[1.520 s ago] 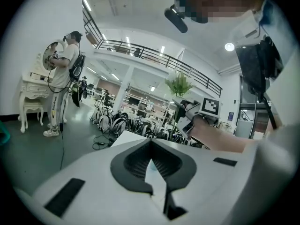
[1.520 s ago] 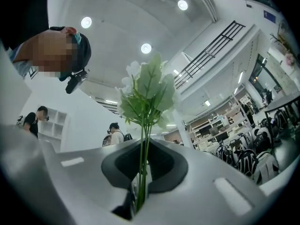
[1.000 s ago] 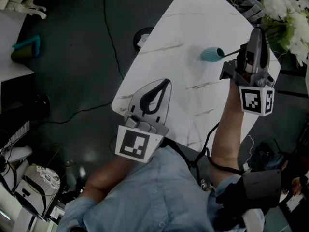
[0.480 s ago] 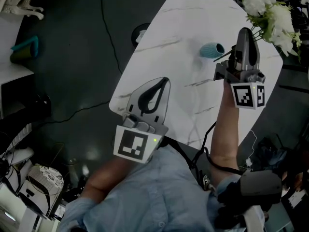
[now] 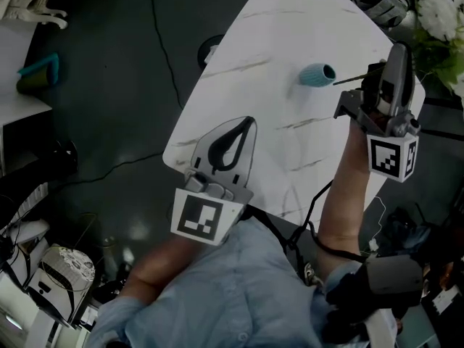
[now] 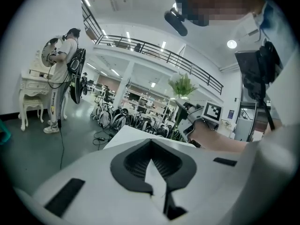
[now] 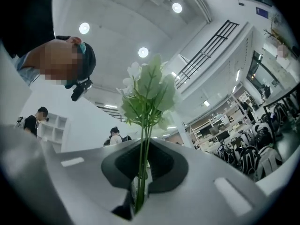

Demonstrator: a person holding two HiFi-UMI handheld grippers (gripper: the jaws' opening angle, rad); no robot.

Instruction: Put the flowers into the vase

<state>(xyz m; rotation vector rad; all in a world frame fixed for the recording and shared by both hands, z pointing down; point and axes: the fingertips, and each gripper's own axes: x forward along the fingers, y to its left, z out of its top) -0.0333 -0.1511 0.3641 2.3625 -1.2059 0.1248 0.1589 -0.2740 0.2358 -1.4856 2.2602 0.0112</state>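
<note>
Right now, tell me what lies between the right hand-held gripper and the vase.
In the head view, only the flower stems, sticking out of the right hand-held gripper toward the teal vase, above bare marble table.

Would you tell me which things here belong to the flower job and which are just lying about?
Job: flowers, held in the right gripper; teal vase; white table.
Lying about: white dresser; backpacks; teal object at far left; left gripper, shut and empty.
</note>
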